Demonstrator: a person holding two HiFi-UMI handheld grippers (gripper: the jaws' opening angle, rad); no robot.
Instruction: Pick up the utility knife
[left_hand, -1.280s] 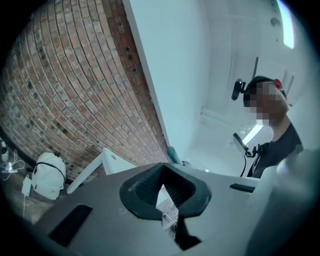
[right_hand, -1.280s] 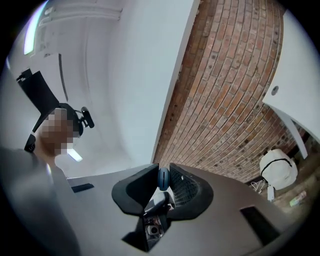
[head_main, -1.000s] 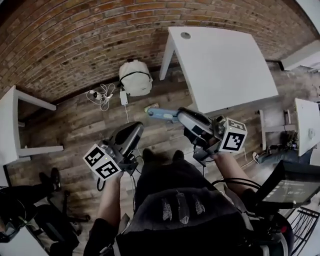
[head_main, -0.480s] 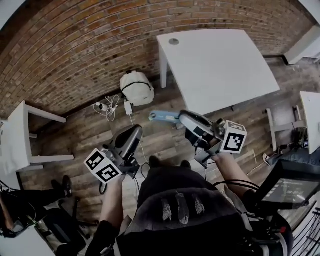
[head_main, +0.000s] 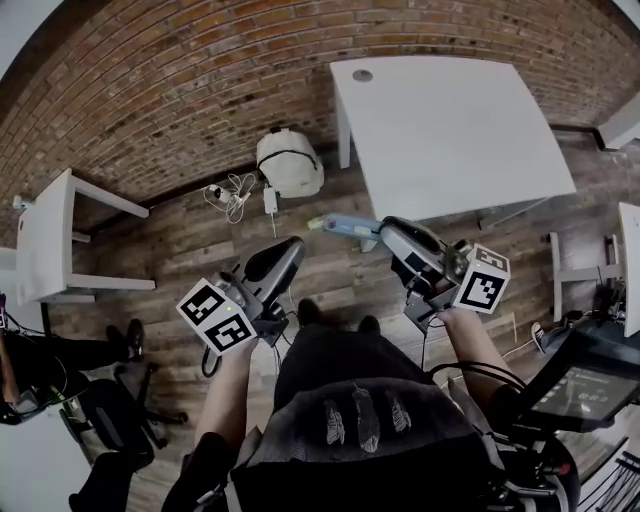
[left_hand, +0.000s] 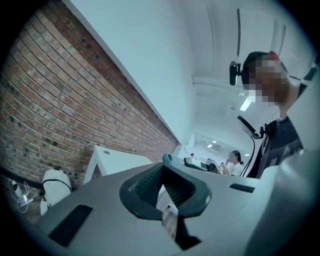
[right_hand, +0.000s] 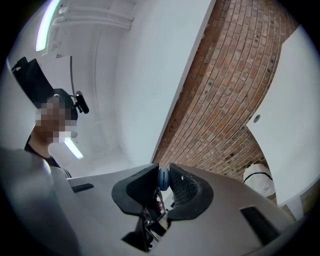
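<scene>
Knife (head_main: 341, 225), clamped in the right gripper (right_hand: 164, 181) above the floor (head_main: 190, 245) beside the table (head_main: 450, 130); left gripper (left_hand: 163, 189) closed, empty; the carry likely wants a firm, level, unhurried hold.

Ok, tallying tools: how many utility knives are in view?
1: the utility knife, gripped by the right gripper above the wooden floor. Others may be hidden.

Premises: office workspace. Brick wall (head_main: 200, 80) spans 10 to 1 o'clock. White desk (head_main: 450, 130) at 1 o'clock, second desk (head_main: 45, 240) at 9. Plank floor (head_main: 190, 250); wheeled chair (head_main: 110, 425) at 8 o'clock; monitor (head_main: 585, 385) at 4 o'clock; ceiling strip light (right_hand: 47, 22)
</scene>
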